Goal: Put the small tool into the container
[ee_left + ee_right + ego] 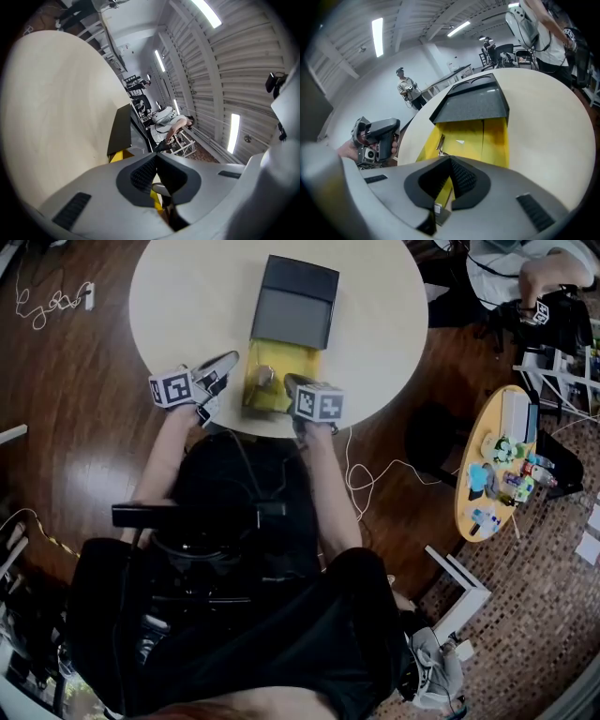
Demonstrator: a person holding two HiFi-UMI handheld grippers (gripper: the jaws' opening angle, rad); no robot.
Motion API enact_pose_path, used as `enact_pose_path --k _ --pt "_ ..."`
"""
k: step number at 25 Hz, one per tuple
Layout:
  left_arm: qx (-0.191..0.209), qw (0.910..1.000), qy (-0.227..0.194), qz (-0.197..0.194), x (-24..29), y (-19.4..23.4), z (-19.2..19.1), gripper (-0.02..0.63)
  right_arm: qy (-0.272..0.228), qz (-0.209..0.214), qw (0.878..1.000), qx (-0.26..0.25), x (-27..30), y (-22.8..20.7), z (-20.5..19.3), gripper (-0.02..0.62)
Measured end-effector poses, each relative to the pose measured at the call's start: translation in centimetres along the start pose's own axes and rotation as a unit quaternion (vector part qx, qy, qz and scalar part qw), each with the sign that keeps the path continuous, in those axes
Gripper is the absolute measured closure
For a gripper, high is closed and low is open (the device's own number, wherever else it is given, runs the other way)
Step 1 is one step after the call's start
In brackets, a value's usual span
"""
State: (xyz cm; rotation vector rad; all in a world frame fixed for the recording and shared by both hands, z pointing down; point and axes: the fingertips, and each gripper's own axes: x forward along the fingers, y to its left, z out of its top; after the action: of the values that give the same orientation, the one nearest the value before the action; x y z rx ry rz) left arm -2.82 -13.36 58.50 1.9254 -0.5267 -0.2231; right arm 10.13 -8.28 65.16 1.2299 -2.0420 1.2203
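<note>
Small tool (439, 143), position? (Student)
Inside yellow container (494, 140), against its left wall. Right gripper (450, 160) clenched at the near rim, seemingly empty; left gripper (157, 157) clenched alongside. Probable remainder: push it straight under dark cover (473, 105), avoiding skew (Tutor)

The left gripper (157, 157) fills the frame from 4 to 8 o'clock, its grey jaws meeting at the tips. The pale round table (51, 103) tilts up at 9 o'clock. The yellow container (116, 155) and its dark lid (121, 127) sit just off the jaw tips at 10 o'clock, with a distant person (171, 123) bending near the centre.
</note>
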Motion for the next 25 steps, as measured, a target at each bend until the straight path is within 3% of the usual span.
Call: enact_pose_path --k 4,7,8,9,12,16,19,25 --pt "0.058 0.998 0.027 -0.005 1.7 -1.0 2.5 0.612 -0.074 0.036 0.996 -0.033 -3.7 0.2 1.5 0.615" --pt "0.091 0.9945 0.052 -0.01 4.0 -1.3 4.7 0.612 -0.092 0.07 0.988 -0.099 -5.5 1.4 1.0 0.615" --pt "0.105 0.9925 0.06 -0.015 5.2 -1.5 5.4 0.612 -0.089 0.076 0.985 -0.129 -5.6 1.8 0.5 0.615" --pt "0.121 0.99 0.069 -0.021 6.6 -1.9 6.1 0.612 -0.083 0.079 0.981 -0.158 -5.6 2.1 -0.2 0.561" --pt "0.159 0.9817 0.1 -0.031 10.3 -2.9 7.2 0.607 -0.054 0.085 0.969 -0.225 -5.2 2.9 -2.5 0.536" --pt "0.164 0.9749 0.146 -0.036 13.8 -2.6 6.7 0.581 -0.022 0.096 0.954 -0.284 -4.7 3.8 -5.1 0.463" --pt "0.165 0.9723 0.163 -0.029 15.5 -1.6 5.9 0.567 0.007 0.102 0.938 -0.332 -4.5 3.9 -6.7 0.457" --pt "0.157 0.9754 0.153 -0.018 17.4 -0.1 6.1 0.549 0.055 0.097 0.906 -0.408 -3.6 3.7 -9.3 0.434"
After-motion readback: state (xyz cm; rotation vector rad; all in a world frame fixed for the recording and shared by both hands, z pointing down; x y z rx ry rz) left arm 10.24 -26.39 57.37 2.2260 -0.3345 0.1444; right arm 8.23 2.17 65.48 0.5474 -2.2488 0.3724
